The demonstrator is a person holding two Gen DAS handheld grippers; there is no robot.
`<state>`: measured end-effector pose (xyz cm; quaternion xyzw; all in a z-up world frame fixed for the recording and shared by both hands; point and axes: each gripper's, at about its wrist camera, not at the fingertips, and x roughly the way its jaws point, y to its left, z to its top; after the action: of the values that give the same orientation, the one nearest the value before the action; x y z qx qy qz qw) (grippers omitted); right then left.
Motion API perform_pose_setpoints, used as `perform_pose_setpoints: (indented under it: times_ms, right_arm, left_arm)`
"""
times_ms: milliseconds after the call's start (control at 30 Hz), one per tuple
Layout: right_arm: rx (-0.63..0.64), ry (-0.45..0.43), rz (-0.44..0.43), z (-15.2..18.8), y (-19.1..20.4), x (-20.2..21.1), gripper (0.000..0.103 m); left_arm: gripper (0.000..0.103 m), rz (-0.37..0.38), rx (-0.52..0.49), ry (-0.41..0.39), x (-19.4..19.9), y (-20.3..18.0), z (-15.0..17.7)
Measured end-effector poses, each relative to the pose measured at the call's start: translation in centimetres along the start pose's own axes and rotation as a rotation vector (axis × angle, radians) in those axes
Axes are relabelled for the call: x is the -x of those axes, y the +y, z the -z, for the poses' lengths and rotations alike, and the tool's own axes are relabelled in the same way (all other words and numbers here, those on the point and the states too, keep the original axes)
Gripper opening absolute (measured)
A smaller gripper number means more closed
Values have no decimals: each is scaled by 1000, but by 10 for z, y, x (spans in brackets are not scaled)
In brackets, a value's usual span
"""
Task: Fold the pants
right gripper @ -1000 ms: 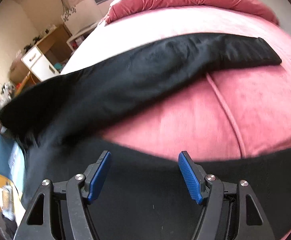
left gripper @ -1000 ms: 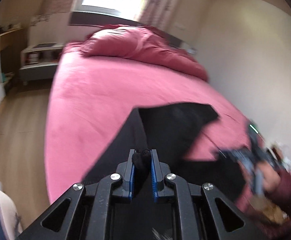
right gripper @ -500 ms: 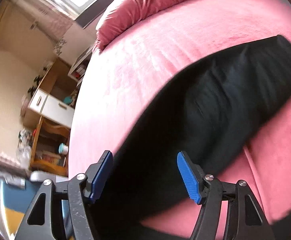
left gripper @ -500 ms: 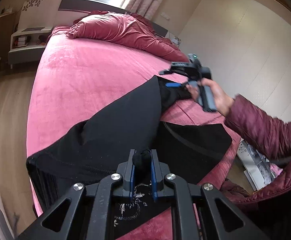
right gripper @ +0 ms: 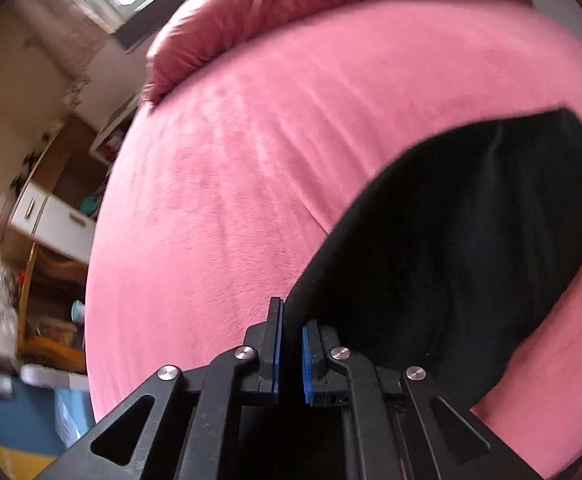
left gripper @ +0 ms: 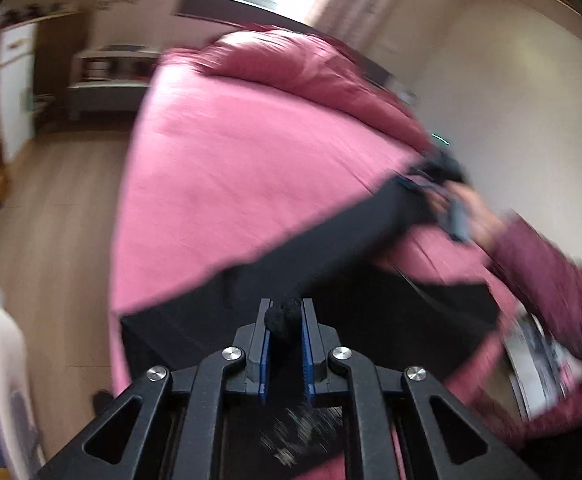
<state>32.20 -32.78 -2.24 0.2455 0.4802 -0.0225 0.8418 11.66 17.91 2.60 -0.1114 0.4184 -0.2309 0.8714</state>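
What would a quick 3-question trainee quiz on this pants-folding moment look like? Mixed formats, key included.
1. True or false: the left gripper is shut on a bunched bit of the black pants.
2. Multiple choice: the pants lie on A) a wooden floor, B) a pink bed cover, C) a white table.
3. Fill in: in the right wrist view, the right gripper is shut on the ____ of the black fabric.

Key:
1. True. Black cloth sits pinched between its blue pads.
2. B.
3. Edge. The fabric's border runs in between the nearly closed pads, with the rest of the pants spreading to the right.
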Motion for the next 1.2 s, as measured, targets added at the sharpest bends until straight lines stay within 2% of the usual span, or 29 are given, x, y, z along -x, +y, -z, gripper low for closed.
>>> perform_pose_setpoints:
  times_ms: [67, 200, 333, 400, 500, 733, 867, 1033, 1200]
  right_arm:
    - [1, -34, -38, 0, -2, 18, 8]
    - [34, -112, -143, 15, -2, 62, 8]
    - [117, -151, -220, 59, -1, 107, 8]
    - [151, -157, -226, 89, -7, 127, 8]
    - [135, -158, -260, 129, -26, 152, 8]
    - [166, -96, -237, 211, -51, 176, 8]
    - [176, -44, -219, 251, -62, 176, 8]
    - [186, 41, -162, 287, -72, 153, 8]
    - [149, 82, -132, 307, -90, 137, 8]
  left_arm:
    - [12, -71, 67, -31, -3, 18, -27]
    - [12, -161, 137, -137, 7, 39, -68]
    - [12, -183, 106, -185, 27, 36, -77]
    - [13, -195, 66, -183, 33, 27, -68]
    - [13, -206, 35, -169, 40, 20, -49]
    - [13, -216, 72, -114, 54, 22, 23]
    - [13, -226, 136, -53, 49, 32, 65]
    - [13, -240, 204, 34, 30, 44, 115]
    - [13, -237, 261, 59, 24, 53, 133]
